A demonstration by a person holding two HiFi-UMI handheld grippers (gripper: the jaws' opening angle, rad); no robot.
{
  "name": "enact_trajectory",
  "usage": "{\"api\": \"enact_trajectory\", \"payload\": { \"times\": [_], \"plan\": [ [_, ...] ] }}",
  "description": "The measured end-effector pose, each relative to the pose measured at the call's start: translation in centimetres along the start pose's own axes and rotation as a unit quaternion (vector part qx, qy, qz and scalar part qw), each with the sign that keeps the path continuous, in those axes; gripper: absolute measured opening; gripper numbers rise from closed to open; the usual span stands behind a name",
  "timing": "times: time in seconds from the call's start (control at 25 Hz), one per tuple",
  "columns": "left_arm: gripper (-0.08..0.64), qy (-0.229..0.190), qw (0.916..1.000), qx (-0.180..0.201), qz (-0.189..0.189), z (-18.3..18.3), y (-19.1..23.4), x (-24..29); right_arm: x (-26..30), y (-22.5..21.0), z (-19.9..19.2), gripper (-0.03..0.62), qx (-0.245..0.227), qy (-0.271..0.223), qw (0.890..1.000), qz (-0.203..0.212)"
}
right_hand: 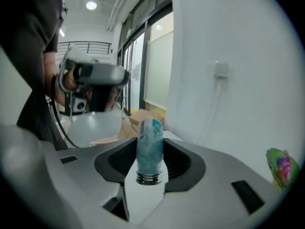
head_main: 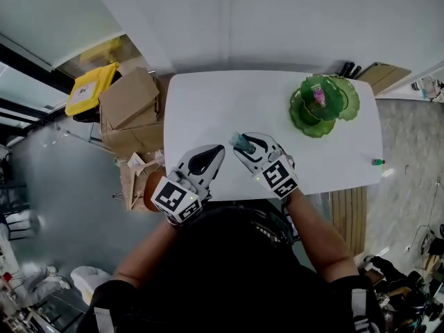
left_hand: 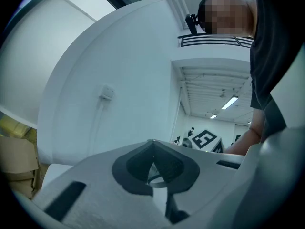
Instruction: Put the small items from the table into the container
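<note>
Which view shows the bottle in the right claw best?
The right gripper view: the bottle sits centred, clamped in the right claw. The head view shows only a teal sliver of it at the claw's tip; the left gripper view doesn't show it.

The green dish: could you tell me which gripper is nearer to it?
Right. The right gripper, holding a small bottle, is left of the green dish; the left gripper lies farther left.
</note>
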State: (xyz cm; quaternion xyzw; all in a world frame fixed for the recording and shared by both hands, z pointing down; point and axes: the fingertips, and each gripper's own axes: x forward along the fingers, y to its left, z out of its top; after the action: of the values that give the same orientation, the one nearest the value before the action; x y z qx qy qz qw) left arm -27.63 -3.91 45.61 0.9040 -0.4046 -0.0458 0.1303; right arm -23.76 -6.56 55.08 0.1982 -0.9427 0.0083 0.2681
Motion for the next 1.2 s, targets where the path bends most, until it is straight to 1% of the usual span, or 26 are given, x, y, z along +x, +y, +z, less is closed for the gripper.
{"api": "enact_trajectory", "payload": {
  "times": [0.08,0.16,0.24,0.32,0.48,0.64,0.88,1.08,1.2],
  "plan": [
    [0.007,-0.005,1.0000,0.002,-0.002,0.4,-0.1,-0.3,-2.0,0.6,2.8,0.181,0.038,-0.042,0.998,-0.016],
    [0.007,-0.008,0.9999,0.005,-0.008,0.7,-0.4,-0.6,-3.9,1.4,5.3,0.181,0.060,-0.077,0.995,-0.029],
    [0.006,-0.012,0.9997,0.008,-0.018,1.1,-0.7,-0.7,-5.4,2.1,7.3,0.181,0.067,-0.104,0.991,-0.042],
    [0.007,-0.016,0.9994,0.012,-0.028,1.3,-0.9,-0.8,-6.4,2.7,8.7,0.181,0.055,-0.119,0.990,-0.055],
    [0.007,-0.018,0.9989,0.016,-0.039,1.7,-1.0,-0.8,-7.4,3.3,9.8,0.181,0.037,-0.125,0.988,-0.081],
    [0.006,-0.019,0.9986,0.014,-0.048,2.0,-1.0,-1.1,-7.6,3.6,10.5,0.181,0.026,-0.125,0.988,-0.092],
    [0.006,-0.013,0.9982,-0.001,-0.059,1.2,-1.2,-0.6,-8.0,3.2,10.3,0.181,0.045,-0.126,0.985,-0.109],
    [0.007,-0.009,0.9968,-0.004,-0.079,0.4,-2.5,1.2,-9.7,2.2,9.5,0.181,0.062,-0.124,0.983,-0.121],
    [0.008,-0.008,0.9959,-0.001,-0.090,0.3,-3.9,2.6,-11.0,1.5,8.8,0.181,0.059,-0.122,0.983,-0.126]
  ]
}}
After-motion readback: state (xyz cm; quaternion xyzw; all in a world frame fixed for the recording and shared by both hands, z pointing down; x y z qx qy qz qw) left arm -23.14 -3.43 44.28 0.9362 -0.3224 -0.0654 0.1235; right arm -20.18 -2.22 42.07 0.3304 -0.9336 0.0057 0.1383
